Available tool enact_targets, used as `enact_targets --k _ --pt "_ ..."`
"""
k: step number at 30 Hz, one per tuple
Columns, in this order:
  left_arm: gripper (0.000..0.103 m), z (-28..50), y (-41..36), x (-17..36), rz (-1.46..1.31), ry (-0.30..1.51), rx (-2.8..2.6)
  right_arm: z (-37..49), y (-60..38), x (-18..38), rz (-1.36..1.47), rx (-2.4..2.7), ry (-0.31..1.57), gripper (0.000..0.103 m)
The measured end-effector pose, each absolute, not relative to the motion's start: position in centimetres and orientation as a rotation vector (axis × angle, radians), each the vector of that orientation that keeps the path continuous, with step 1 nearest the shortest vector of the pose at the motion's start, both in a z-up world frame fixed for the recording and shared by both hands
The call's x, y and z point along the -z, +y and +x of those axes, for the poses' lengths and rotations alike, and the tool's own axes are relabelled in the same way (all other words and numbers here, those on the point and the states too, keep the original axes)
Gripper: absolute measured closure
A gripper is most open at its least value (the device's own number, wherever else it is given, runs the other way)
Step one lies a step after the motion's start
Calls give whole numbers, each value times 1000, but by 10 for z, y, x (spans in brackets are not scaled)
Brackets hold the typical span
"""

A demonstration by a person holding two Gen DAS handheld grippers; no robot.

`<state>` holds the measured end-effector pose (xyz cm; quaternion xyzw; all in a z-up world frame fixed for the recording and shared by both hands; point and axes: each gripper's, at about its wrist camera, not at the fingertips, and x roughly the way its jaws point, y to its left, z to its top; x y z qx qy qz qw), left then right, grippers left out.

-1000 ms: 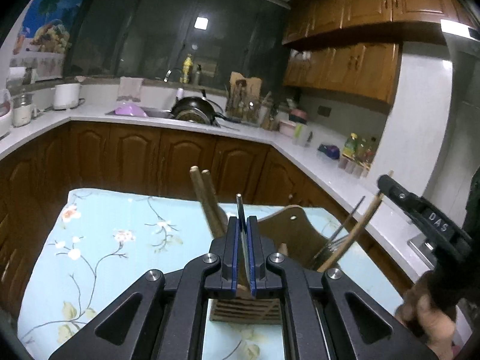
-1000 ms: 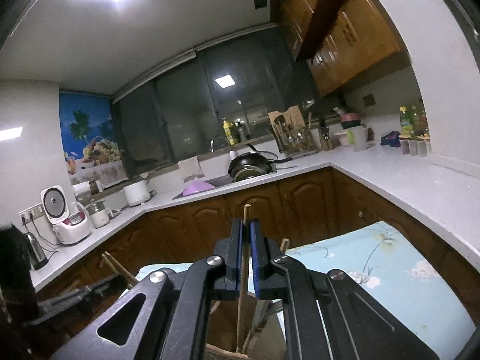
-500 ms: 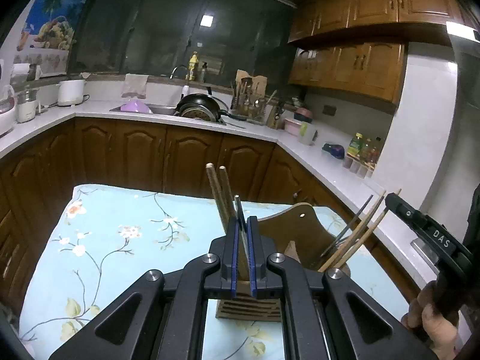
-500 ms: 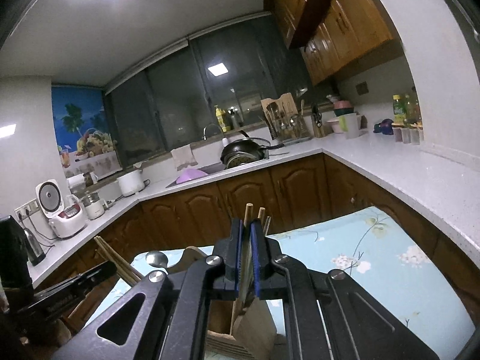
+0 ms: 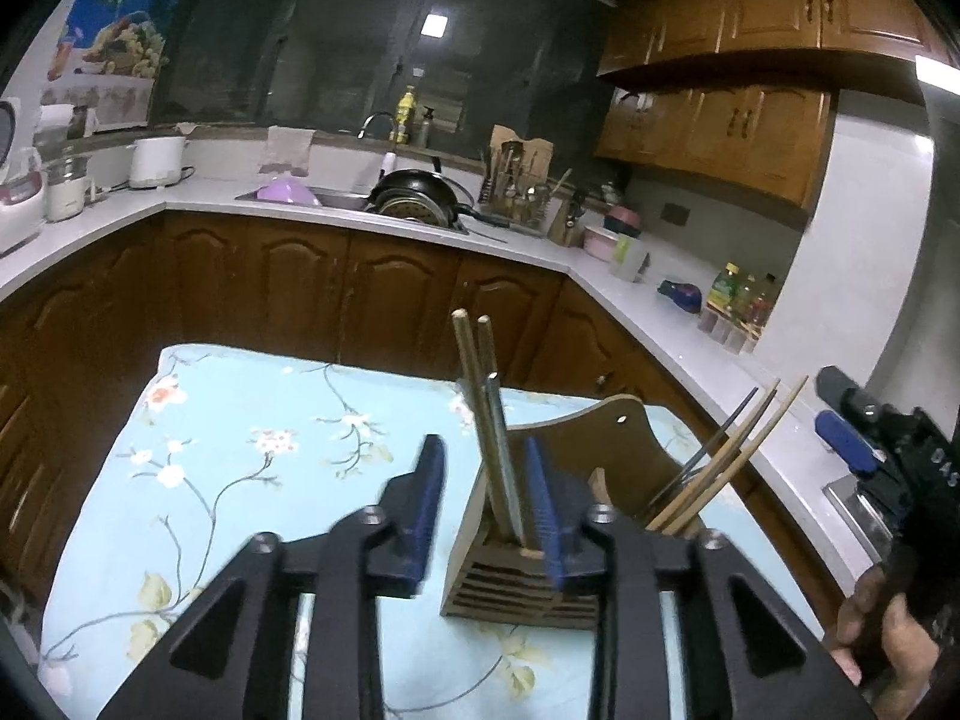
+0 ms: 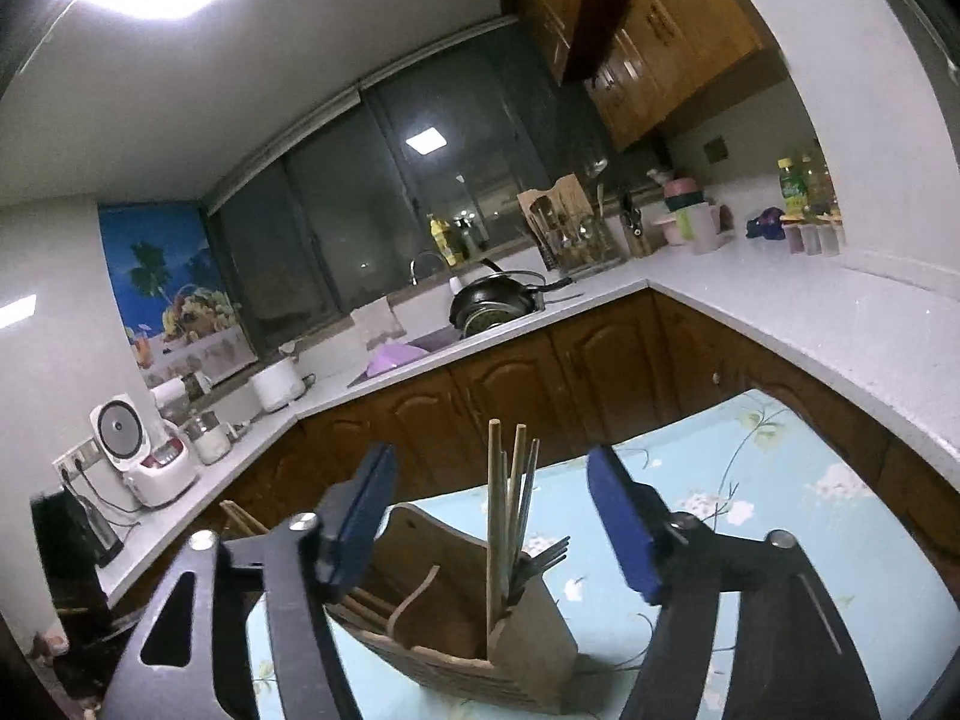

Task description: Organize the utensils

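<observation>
Home kitchen, probably: wooden cabinets (image 5: 708, 120), sink (image 5: 336, 199), rice cooker (image 6: 144, 450), white countertop (image 6: 810, 324).

Left wrist view: the left gripper (image 5: 486, 501) is motion-blurred, and its right finger (image 5: 543, 504) covers part of the wooden holder (image 5: 510, 588). The right gripper (image 5: 864, 438) is cut off by the picture's right edge. Right wrist view: the chopsticks' (image 6: 501, 516) lower ends are hidden inside the holder; the items beside them, possibly forks (image 6: 543, 558), are too dim to identify.
</observation>
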<state>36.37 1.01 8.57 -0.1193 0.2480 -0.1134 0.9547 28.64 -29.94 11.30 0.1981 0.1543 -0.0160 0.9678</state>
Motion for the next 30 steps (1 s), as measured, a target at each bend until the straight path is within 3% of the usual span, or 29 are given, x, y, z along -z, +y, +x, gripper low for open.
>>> enact_targets --k 3,8,26,30 --pt "30 350 14 -86 -254 501 188 280 -301 -112 429 12 332 9" --pt "13 319 21 -86 -255 508 131 259 -298 -108 432 5 353 6" --pt "11 151 39 -100 -262 498 160 147 -270 -104 420 -49 389 4" --pt "2 124 42 -99 -262 472 146 119 -259 -105 382 -50 385 3"
